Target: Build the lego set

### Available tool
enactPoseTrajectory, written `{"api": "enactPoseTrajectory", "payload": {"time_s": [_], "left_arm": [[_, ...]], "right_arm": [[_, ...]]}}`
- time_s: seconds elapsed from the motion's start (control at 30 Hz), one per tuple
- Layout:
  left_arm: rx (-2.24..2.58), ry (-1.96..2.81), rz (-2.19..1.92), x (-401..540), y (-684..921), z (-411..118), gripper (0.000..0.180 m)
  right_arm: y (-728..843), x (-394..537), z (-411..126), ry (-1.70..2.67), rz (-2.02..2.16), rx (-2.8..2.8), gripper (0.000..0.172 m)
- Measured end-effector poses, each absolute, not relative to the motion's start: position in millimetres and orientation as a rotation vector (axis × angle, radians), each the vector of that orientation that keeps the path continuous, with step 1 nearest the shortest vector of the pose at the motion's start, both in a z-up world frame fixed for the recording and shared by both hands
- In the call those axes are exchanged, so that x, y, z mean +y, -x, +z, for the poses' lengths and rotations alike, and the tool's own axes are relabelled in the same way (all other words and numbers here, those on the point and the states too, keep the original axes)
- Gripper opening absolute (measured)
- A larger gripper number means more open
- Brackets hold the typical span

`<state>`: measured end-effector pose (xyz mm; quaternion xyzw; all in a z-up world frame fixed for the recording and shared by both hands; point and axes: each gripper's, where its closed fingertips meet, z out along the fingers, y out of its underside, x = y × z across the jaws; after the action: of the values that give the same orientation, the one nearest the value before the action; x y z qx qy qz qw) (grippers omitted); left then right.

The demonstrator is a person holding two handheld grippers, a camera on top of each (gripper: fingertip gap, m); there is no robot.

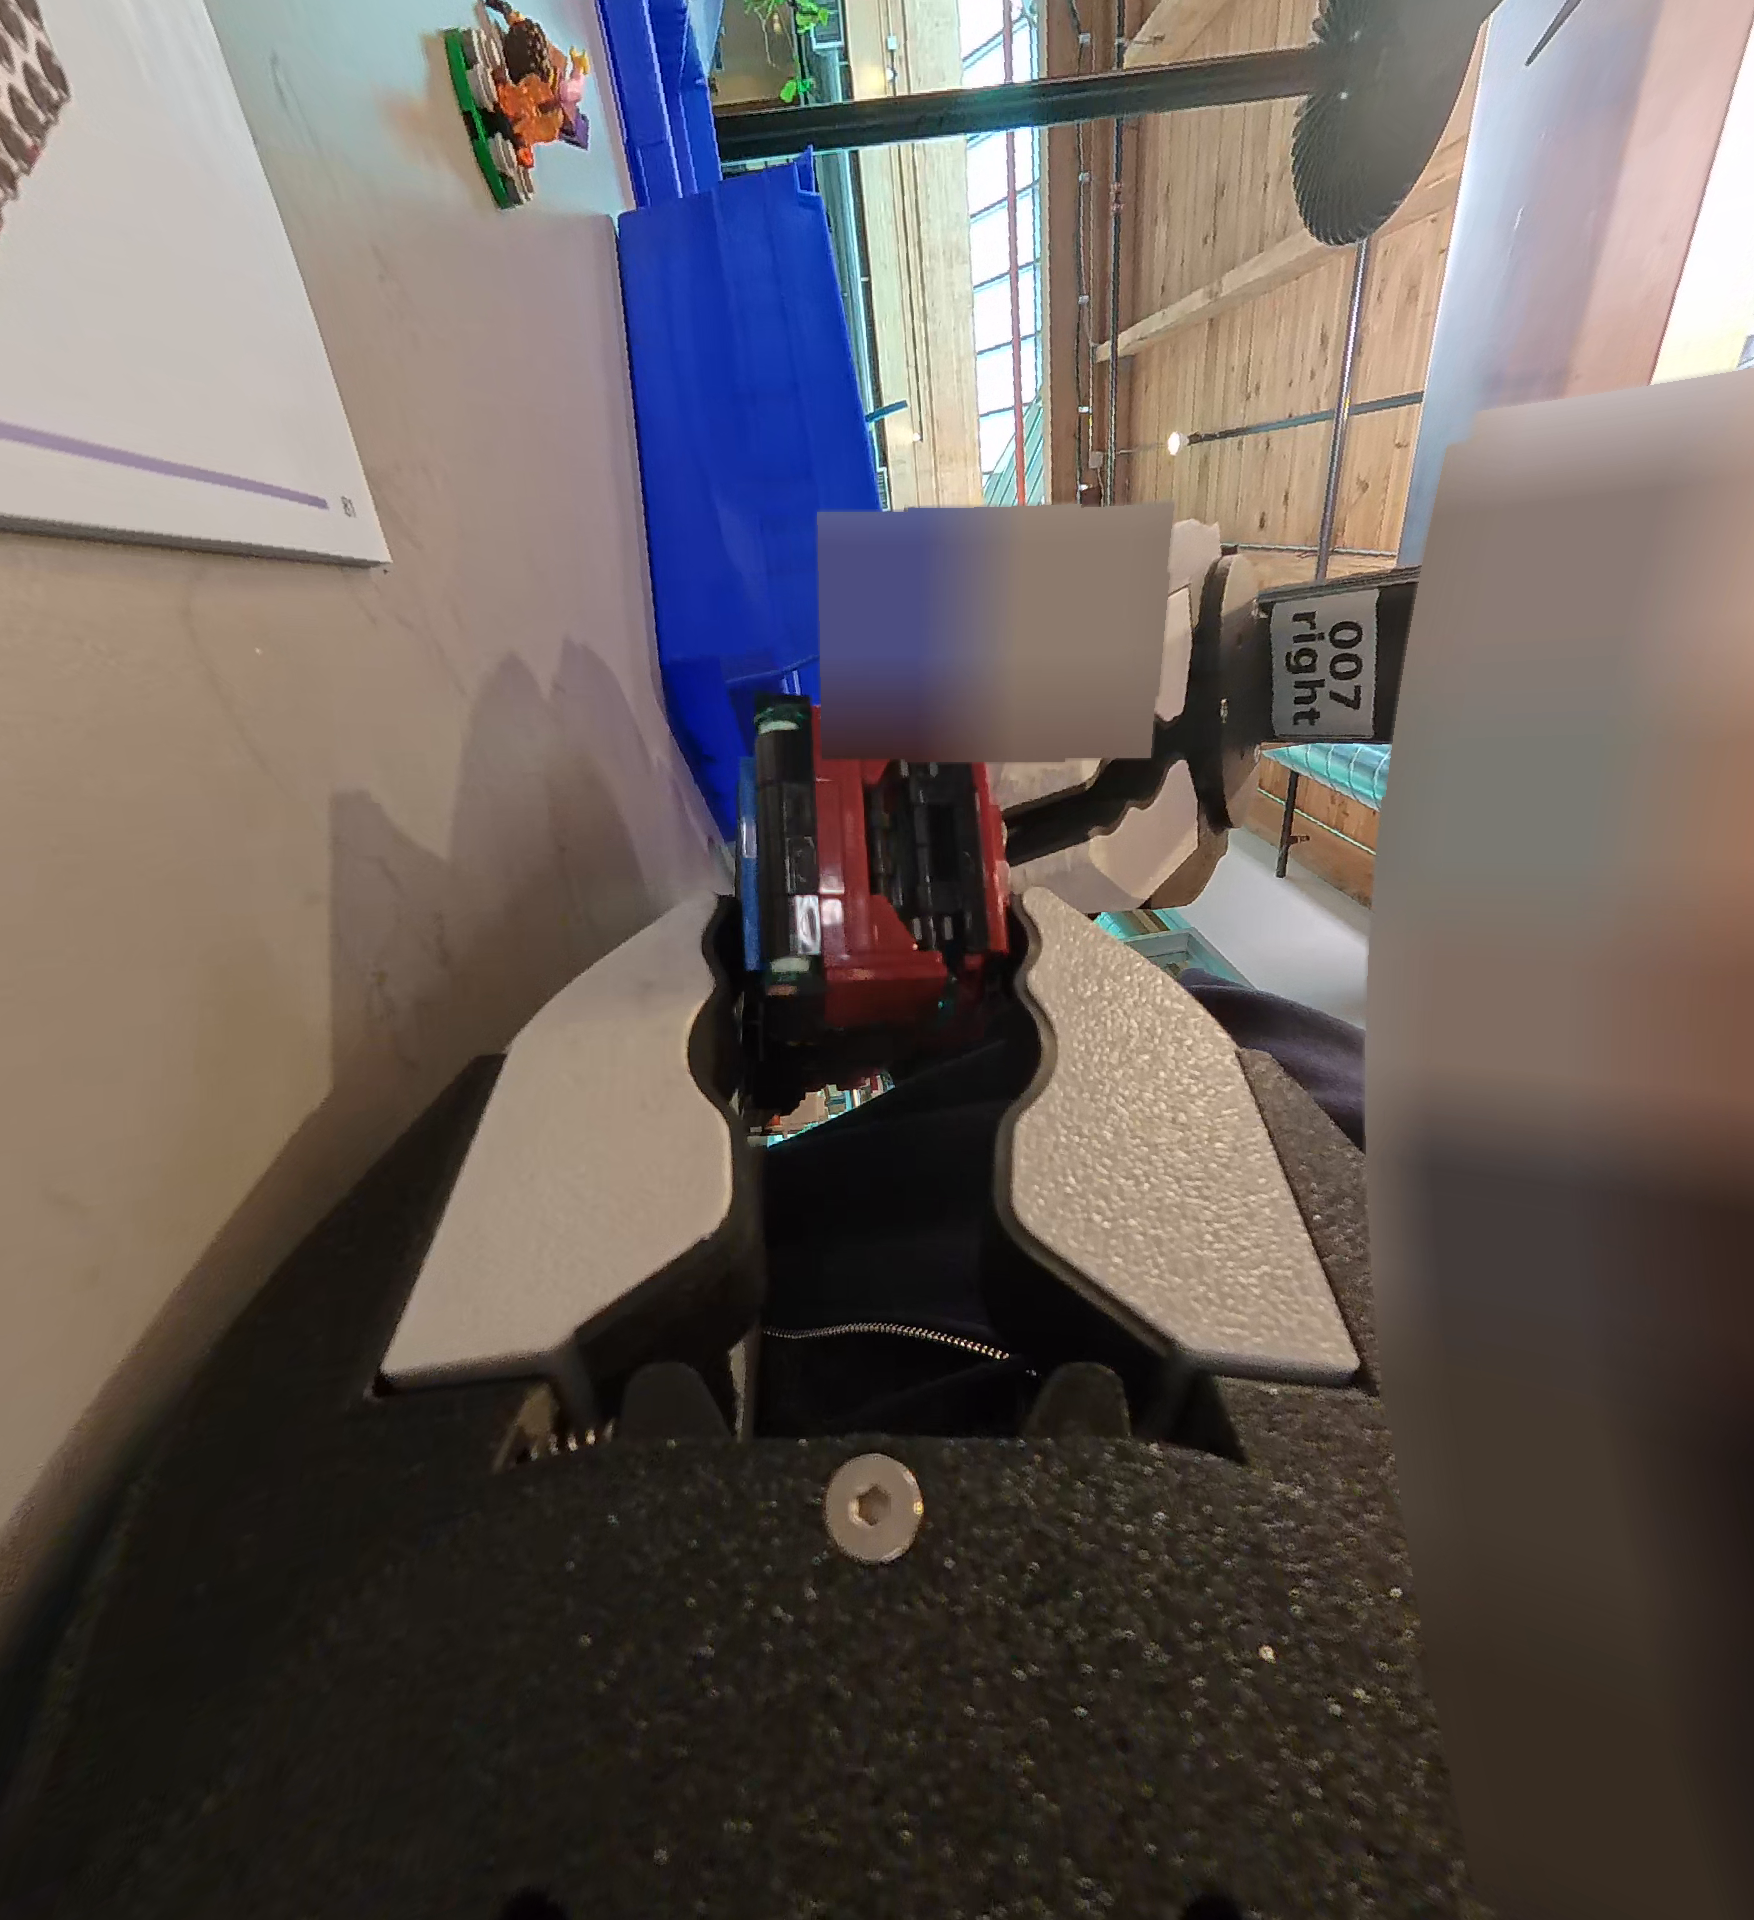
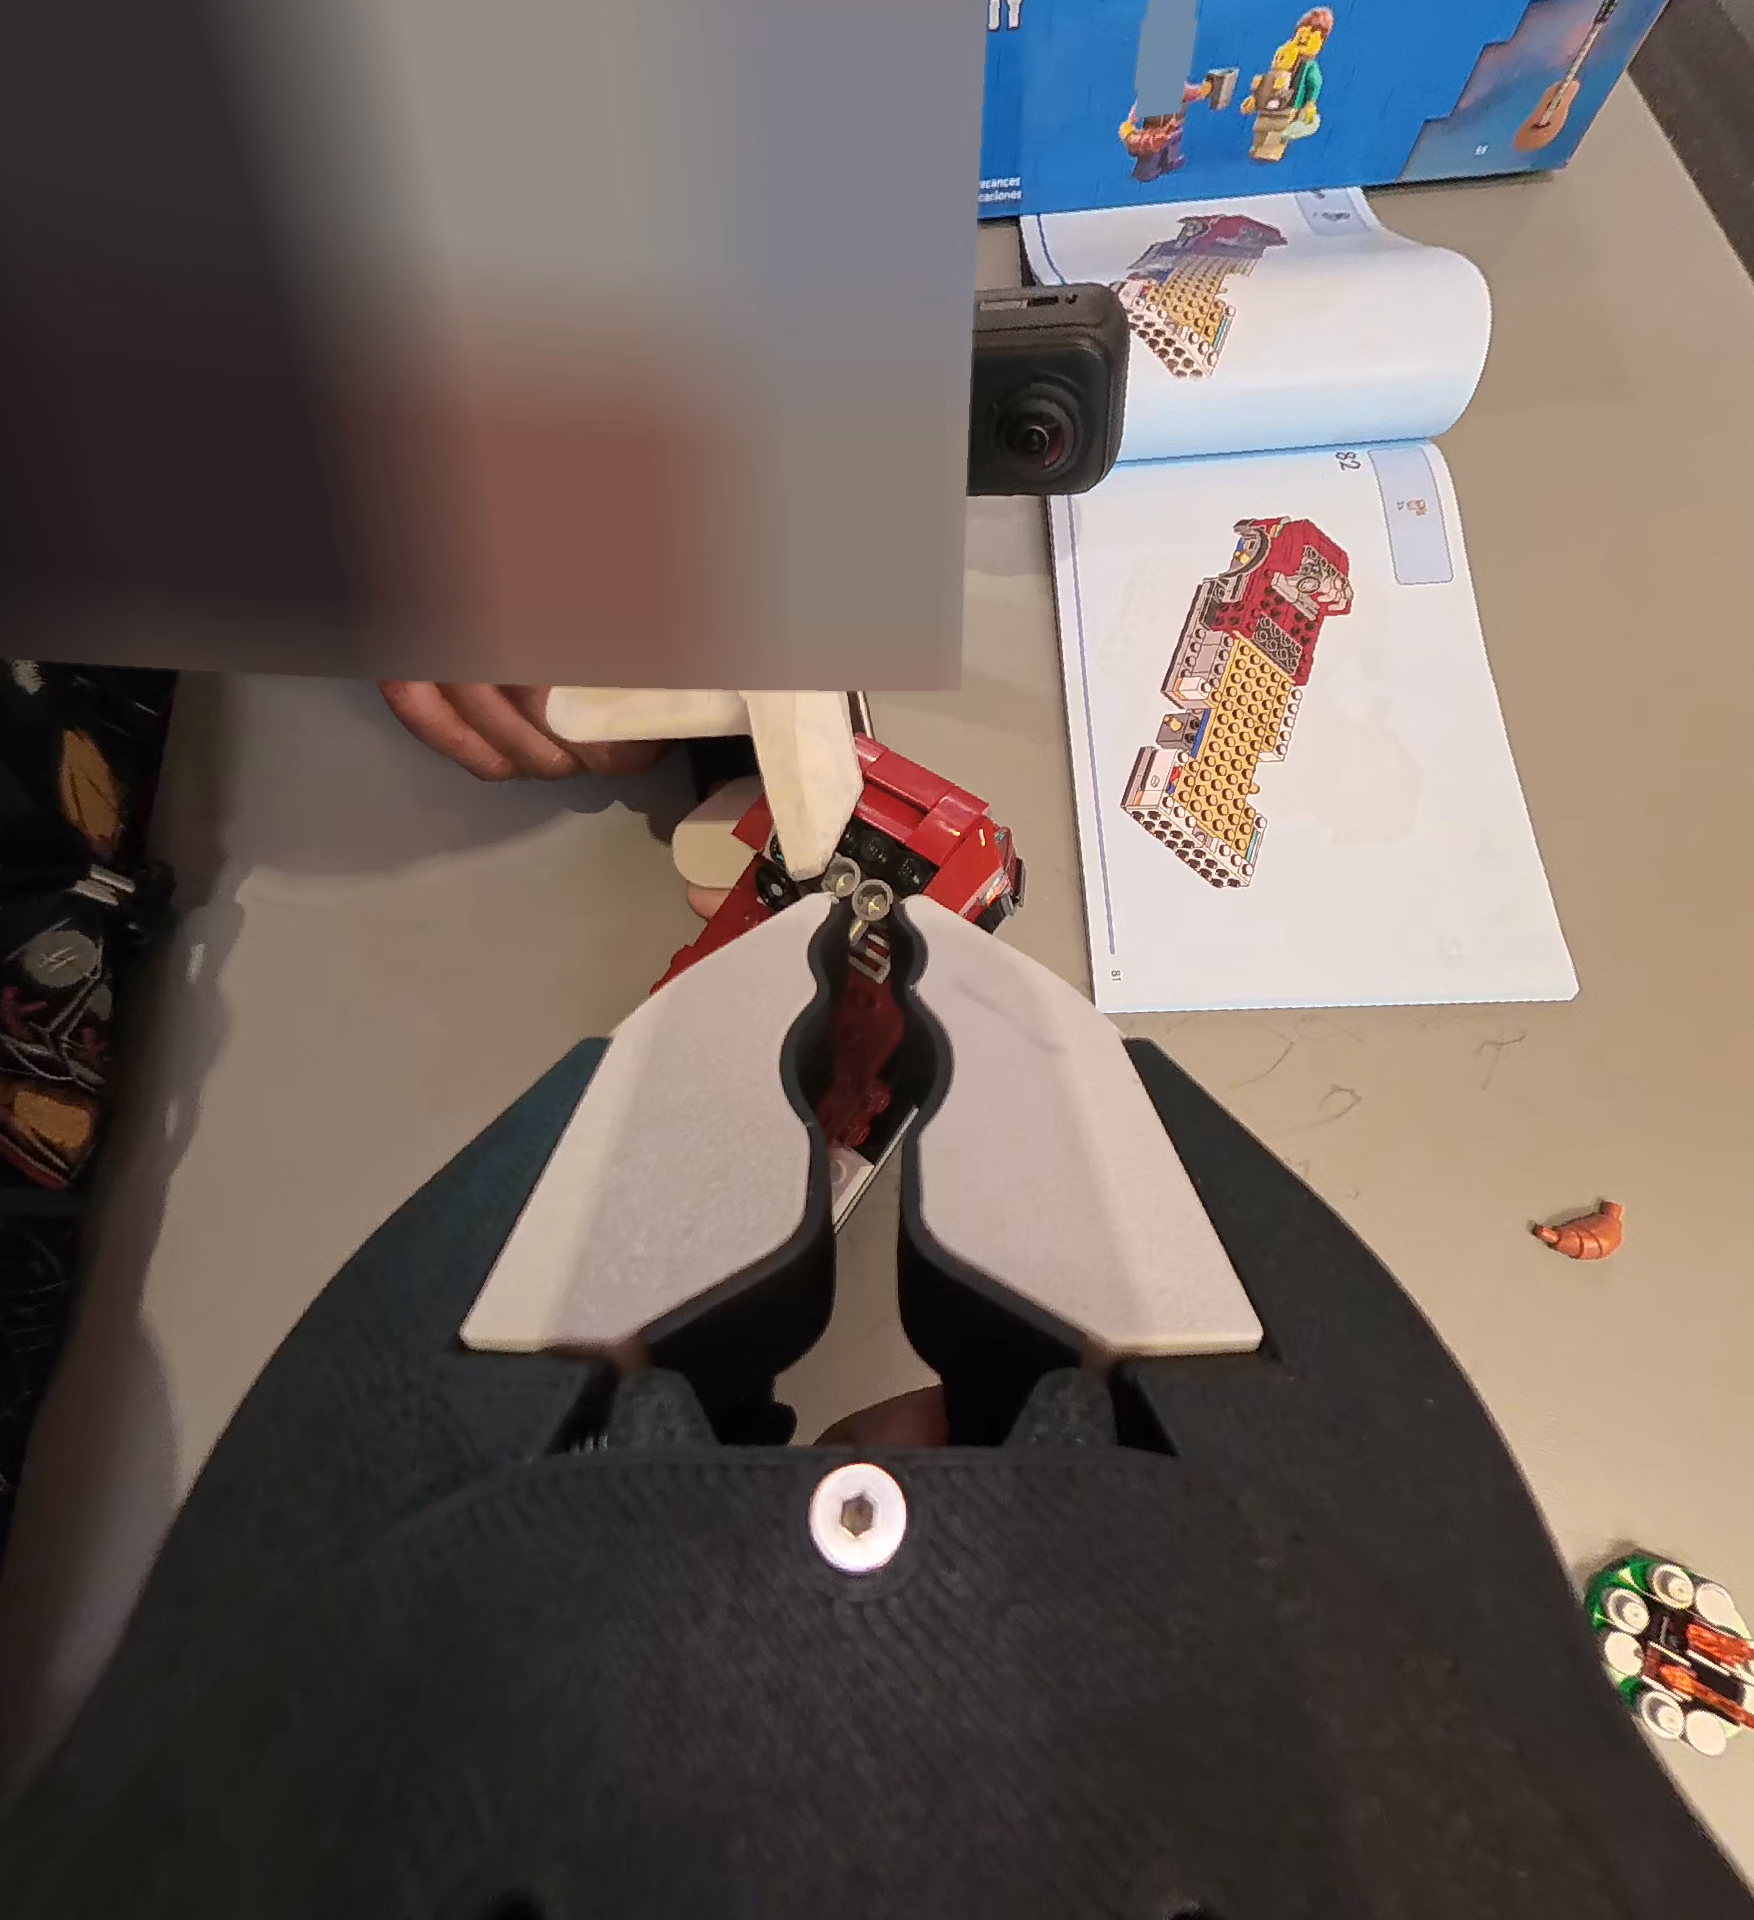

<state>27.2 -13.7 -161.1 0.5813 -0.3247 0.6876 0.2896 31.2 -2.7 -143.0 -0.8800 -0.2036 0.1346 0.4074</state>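
Take the red brick model (image 2: 946, 831) as your landmark on the grey table (image 2: 1372, 1143). Beyond the model stands the blue box (image 2: 1268, 104), and to the model's right the instruction booklet (image 2: 1320, 727) lies open, near it but not touching.

Your left gripper (image 1: 868, 935) has the model itself. Its jaws stand wide, clamped on the model's two sides, and the model is tilted in that grip.

Well to the right of the model and nearer to you sit a small round green-based build (image 2: 1673, 1652) and an orange croissant piece (image 2: 1585, 1231).

Your right gripper (image 2: 868, 914) is at the model's near edge. Its jaws are almost together, pinching a small clear round-headed piece (image 2: 873, 896) just beside the model's black studs.
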Motion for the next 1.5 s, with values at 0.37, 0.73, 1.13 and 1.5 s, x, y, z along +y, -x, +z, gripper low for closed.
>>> {"api": "enactPoseTrajectory", "payload": {"time_s": [0.37,0.73,1.13,1.5], "left_arm": [[-0.931,-1.545,1.939,-5.5,-30.3,-151.7,0.048],[-1.033,-1.528,1.972,-13.7,-27.4,-147.9,0.048],[-1.135,-1.520,2.003,-17.7,-24.7,-142.4,0.048],[-1.241,-1.556,2.031,-17.6,-23.9,-138.8,0.048]], "right_arm": [[-41.5,-1.7,-129.3,2.140,0.544,-0.096,0.024],[-35.0,-7.2,-129.6,2.155,0.598,0.005,0.025],[-36.8,-7.2,-129.6,2.164,0.662,0.057,0.035],[-32.9,-6.7,-123.7,2.183,0.703,0.055,0.025]]}}
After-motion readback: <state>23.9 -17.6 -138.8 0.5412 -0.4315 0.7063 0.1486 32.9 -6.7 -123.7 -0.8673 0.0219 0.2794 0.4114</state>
